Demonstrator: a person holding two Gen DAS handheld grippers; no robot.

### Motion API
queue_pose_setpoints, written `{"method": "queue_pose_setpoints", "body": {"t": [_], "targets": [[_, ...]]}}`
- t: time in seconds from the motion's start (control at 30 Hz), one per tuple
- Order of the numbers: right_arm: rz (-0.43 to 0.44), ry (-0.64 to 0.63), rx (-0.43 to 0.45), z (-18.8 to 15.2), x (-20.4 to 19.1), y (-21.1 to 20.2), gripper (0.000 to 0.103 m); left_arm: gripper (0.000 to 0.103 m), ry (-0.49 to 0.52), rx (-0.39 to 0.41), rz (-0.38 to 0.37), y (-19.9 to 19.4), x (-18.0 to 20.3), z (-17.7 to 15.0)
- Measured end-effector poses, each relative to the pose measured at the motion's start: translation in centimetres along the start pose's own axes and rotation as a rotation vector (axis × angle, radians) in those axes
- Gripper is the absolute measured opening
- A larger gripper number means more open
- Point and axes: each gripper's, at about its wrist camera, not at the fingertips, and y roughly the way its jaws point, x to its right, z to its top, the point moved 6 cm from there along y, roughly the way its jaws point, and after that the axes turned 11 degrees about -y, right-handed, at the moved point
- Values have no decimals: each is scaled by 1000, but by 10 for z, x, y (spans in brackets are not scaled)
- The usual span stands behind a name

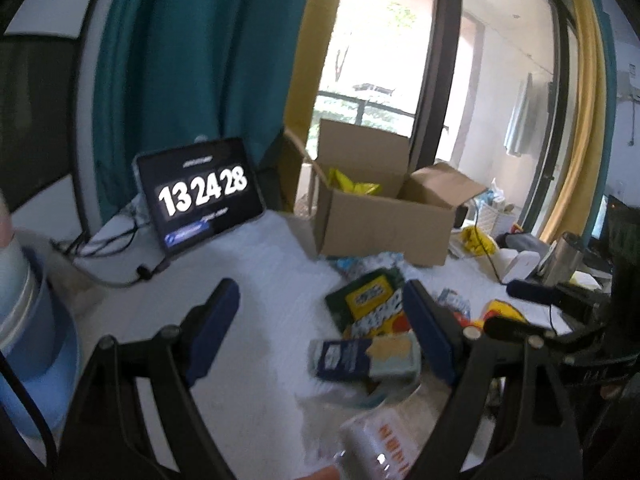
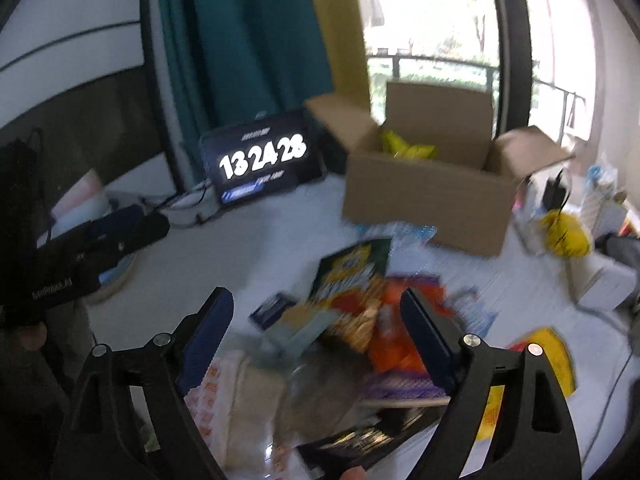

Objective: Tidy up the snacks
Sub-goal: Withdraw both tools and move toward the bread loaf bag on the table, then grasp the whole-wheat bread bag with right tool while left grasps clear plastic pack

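Note:
An open cardboard box (image 1: pixel 384 216) (image 2: pixel 428 196) stands at the back of the white table with a yellow snack bag (image 1: pixel 352 184) (image 2: pixel 408 148) inside. A pile of snack packs lies in front of it: a green and yellow bag (image 1: pixel 372 304) (image 2: pixel 352 276), a dark blue box (image 1: pixel 344 360), an orange pack (image 2: pixel 400 320) and a clear wrapped pack (image 1: pixel 384 440) (image 2: pixel 240 392). My left gripper (image 1: pixel 324 320) is open and empty above the table, left of the pile. My right gripper (image 2: pixel 318 320) is open and empty, low over the pile.
A tablet (image 1: pixel 200 192) (image 2: pixel 260 160) showing a clock leans at the back left with cables beside it. A blue bucket (image 1: pixel 28 320) stands at the left edge. Clutter, a yellow bag (image 2: pixel 564 236) and a metal cup (image 1: pixel 564 256) sit to the right.

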Motion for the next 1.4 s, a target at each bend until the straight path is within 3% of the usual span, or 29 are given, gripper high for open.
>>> {"method": "queue_pose_setpoints", "body": {"t": [0.6, 0.8, 1.0, 1.2, 1.4], "targets": [[147, 39, -208, -66, -71, 48, 89, 85, -120, -123, 88, -2, -62, -68], [136, 7, -267, -77, -82, 62, 92, 85, -138, -146, 106, 2, -71, -77], [127, -38, -278, -80, -85, 68, 93, 85, -135, -170, 105, 8, -69, -81], [182, -15, -257, -78, -83, 62, 76, 85, -124, -195, 106, 14, -62, -87], [189, 4, -171, -63, -71, 32, 74, 85, -115, -221, 105, 19, -52, -89]]}}
